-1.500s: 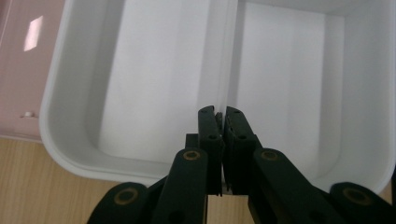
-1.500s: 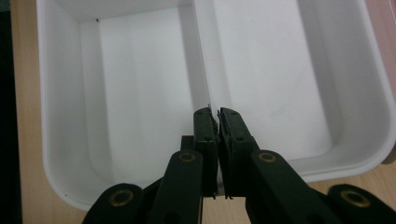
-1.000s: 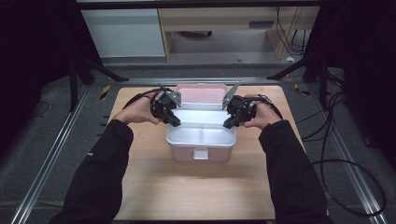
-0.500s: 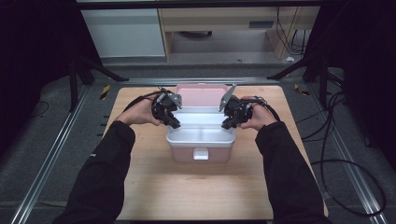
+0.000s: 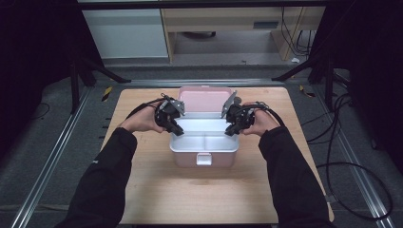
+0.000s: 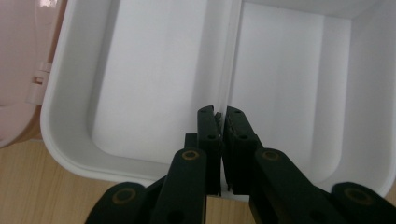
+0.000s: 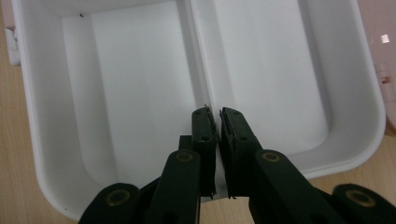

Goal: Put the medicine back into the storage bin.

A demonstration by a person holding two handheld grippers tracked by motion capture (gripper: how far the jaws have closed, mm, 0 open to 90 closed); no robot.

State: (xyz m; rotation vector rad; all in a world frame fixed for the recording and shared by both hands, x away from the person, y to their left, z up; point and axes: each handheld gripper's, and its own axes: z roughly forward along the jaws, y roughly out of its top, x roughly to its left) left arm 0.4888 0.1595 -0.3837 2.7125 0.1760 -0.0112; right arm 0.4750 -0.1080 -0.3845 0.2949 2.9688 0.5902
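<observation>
At mid-table, your left gripper (image 5: pixel 175 127) and right gripper (image 5: pixel 230 127), both clenched on nothing, flanked the open white box (image 5: pixel 204 142). Gripper views revealed its divider (image 6: pixel 232 51); from above you saw the pink lid (image 5: pixel 204 100), wooden table (image 5: pixel 199 194) and dark floor (image 5: pixel 57 128).

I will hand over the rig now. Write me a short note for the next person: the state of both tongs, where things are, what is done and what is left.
Left tongs: shut, empty, at the left rim of the lunch box.
Right tongs: shut, empty, at its right rim.
Lunch box: mid-table, pink lid open and leaning back, latch tab at the front. The divider splits the white tray into two compartments, both empty.
Done: lid opened.
Left: probably filling or lifting out the tray; I cannot tell which.
</observation>
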